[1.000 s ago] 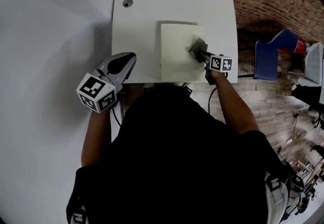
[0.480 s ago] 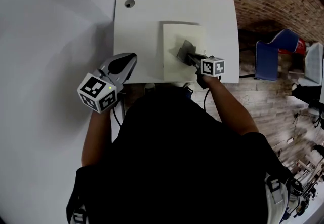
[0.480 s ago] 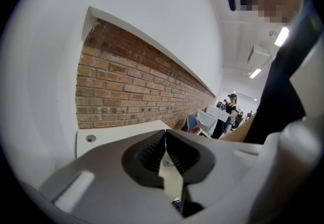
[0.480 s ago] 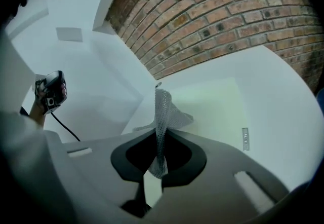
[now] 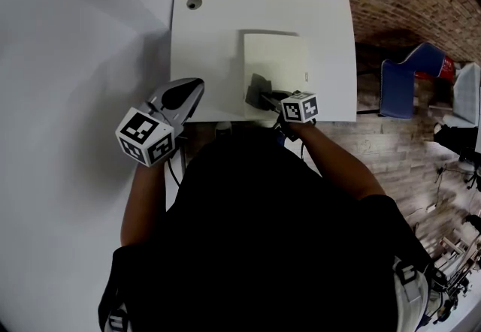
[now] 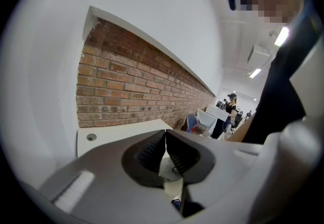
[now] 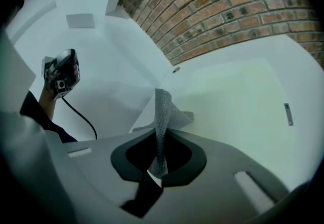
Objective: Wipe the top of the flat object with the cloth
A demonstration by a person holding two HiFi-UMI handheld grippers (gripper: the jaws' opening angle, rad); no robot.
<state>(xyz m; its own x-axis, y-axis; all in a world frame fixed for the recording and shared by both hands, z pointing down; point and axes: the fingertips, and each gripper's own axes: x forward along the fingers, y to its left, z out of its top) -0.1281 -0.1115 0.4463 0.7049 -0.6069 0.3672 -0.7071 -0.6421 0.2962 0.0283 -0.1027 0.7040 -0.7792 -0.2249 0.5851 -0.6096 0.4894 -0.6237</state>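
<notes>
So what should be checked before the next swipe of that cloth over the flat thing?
1. Cloth gripped: ok, the right claw is shut on it.
2. Cloth on the flat object: ok, it sits at the near left corner of the top.
3. Left claw out of the way: ok, shut, empty, held off to the left of the flat object.
4. Flat object lying flat on the table: ok.
5. Whether the top is clean yet: cannot tell.
</notes>
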